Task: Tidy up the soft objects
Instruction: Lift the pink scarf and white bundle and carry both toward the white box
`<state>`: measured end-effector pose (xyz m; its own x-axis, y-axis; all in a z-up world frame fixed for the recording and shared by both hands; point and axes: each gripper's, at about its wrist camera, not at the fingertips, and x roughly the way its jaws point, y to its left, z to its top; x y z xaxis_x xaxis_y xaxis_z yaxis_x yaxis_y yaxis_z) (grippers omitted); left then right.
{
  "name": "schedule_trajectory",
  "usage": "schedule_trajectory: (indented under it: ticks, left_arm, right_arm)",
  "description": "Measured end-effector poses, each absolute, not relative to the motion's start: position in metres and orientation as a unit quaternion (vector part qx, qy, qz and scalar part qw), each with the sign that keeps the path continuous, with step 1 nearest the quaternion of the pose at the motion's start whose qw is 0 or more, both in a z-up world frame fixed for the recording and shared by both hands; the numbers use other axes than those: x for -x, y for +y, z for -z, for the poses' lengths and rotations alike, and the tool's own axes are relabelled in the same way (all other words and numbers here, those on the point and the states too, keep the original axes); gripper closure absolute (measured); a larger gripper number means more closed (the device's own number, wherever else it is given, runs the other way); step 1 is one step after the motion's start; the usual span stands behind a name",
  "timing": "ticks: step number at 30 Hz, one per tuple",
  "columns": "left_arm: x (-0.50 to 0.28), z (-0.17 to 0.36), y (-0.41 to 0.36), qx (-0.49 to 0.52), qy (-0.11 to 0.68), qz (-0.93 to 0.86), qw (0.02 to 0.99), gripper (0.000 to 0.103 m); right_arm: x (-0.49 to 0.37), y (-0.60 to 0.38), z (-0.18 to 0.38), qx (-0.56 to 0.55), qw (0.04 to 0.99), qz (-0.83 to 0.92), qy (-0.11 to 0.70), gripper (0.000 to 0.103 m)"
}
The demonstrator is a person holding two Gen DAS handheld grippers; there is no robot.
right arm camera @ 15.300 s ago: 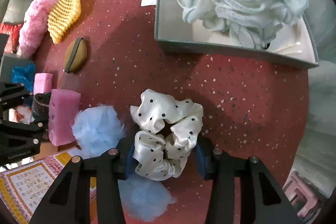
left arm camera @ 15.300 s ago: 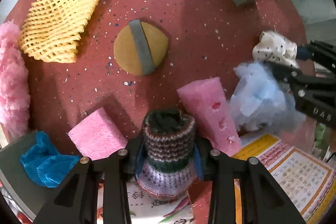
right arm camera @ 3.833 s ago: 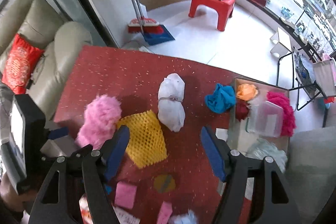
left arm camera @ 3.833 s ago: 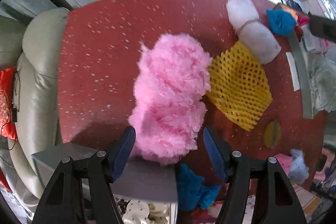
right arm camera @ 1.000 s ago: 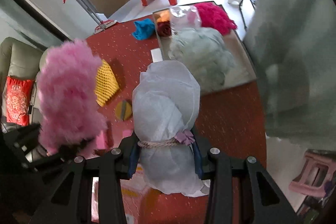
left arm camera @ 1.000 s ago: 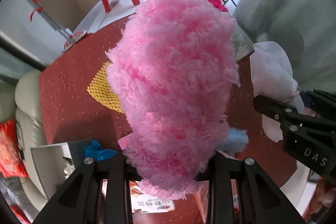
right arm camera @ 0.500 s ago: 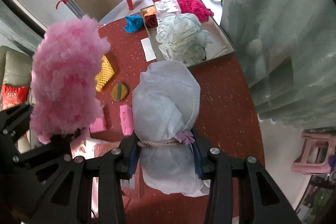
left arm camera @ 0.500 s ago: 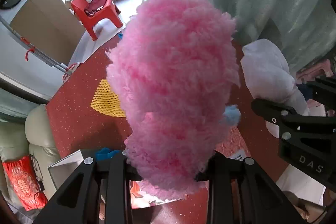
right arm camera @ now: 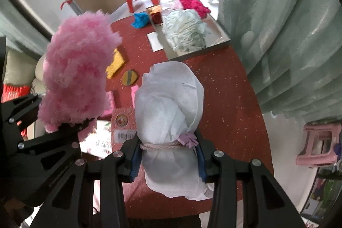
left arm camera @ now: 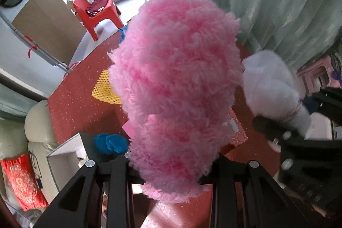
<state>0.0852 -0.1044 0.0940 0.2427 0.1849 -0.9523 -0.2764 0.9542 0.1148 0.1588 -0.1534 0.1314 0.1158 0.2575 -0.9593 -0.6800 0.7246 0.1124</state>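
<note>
My left gripper (left arm camera: 171, 164) is shut on a big fluffy pink duster (left arm camera: 177, 82) and holds it upright, high above the red speckled table (left arm camera: 81, 99). It also shows in the right wrist view (right arm camera: 77, 74) at the left. My right gripper (right arm camera: 168, 155) is shut on a white tissue bundle (right arm camera: 168, 104) tied with a pink cord, held upright above the table. The bundle shows at the right of the left wrist view (left arm camera: 269, 89).
On the table lie a yellow foam net (right arm camera: 116, 63), a round tan pad (right arm camera: 129, 77), pink sponges (right arm camera: 134, 93), a printed leaflet (right arm camera: 121, 121) and a blue cloth (right arm camera: 140, 19). A grey tray (right arm camera: 222, 40) holds a pale green puff (right arm camera: 186, 27). A curtain (right arm camera: 277, 35) hangs right.
Both grippers have risen further from the table with their loads. The table looks smaller and farther below, and the view tilts more toward the window.
</note>
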Motion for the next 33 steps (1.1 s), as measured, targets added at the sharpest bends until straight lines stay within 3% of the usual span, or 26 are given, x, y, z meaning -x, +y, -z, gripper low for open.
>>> schedule_trajectory:
  ticks: [14,33]
  left_arm:
    - [-0.065,-0.097,-0.121,0.073,0.6,-0.194,0.773,0.071]
    - [0.024,-0.089,-0.101,0.172,0.593,-0.282,0.734,0.071]
  right_arm:
    - [-0.134,-0.163,-0.129,0.231,0.685,-0.405,0.56,0.058]
    - [-0.085,-0.128,-0.137,0.294,0.634,-0.492,0.518,0.058]
